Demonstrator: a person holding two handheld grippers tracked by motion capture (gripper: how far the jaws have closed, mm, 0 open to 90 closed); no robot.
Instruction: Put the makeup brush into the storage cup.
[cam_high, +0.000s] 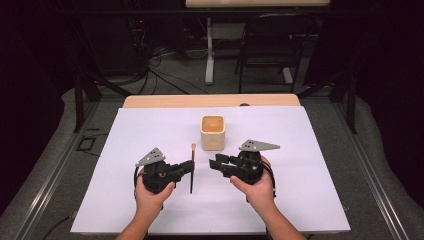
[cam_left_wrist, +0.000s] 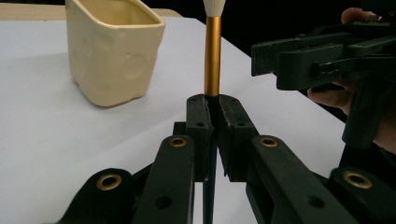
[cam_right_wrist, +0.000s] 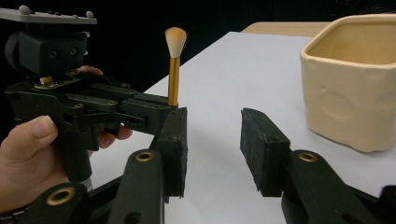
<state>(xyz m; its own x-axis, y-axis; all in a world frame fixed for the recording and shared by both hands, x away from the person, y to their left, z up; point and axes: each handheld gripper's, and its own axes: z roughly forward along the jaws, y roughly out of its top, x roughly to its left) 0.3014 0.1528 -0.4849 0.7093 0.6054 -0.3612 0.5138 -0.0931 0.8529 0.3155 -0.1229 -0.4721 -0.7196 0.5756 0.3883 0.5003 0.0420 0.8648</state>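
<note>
We hold the brush (cam_high: 192, 167) at centre frame pinched in the left gripper (cam_high: 186, 167), its long axis pointing up-frame toward the cup (cam_high: 213, 132), while the right gripper (cam_high: 216, 163) waits just right, jaws spread and empty.

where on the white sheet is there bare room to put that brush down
The white sheet is bare left of the cream cup, right of it toward the far right corner, and along the near edge outside each forearm. It is crowded in the middle, where the left gripper, clamped on the brush, faces the open right gripper.
</note>
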